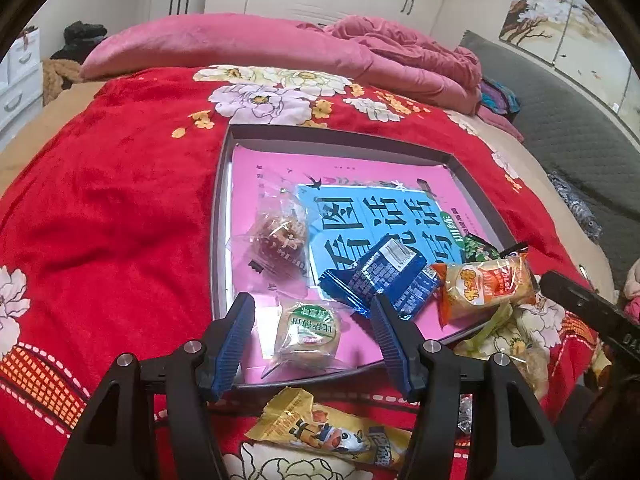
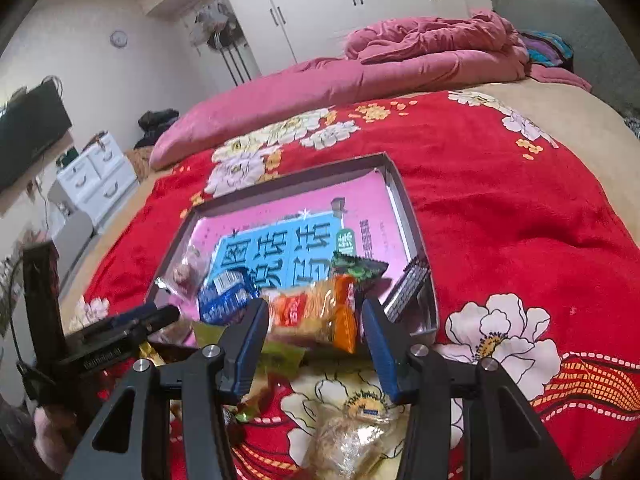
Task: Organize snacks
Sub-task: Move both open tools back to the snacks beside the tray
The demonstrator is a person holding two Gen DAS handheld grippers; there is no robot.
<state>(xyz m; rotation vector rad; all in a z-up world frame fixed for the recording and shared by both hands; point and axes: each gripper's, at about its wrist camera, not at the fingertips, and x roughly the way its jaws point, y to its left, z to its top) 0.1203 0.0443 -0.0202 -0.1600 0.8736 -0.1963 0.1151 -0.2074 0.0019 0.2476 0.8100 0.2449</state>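
Spread left gripper (image 1: 314,340) fingers flanking light, crinkly round pastry packet (image 1: 306,334) in tray (image 1: 224,208); right gripper (image 2: 316,334) likewise spread beside slippery orange snack bag (image 2: 320,312), best pinched mid-body.

I read large Chinese characters, upside down from my side, 看图 among them, on the blue panel (image 1: 384,216) of the pink sheet (image 1: 276,168) lining the tray. The snack wrappers' print is too small to read.
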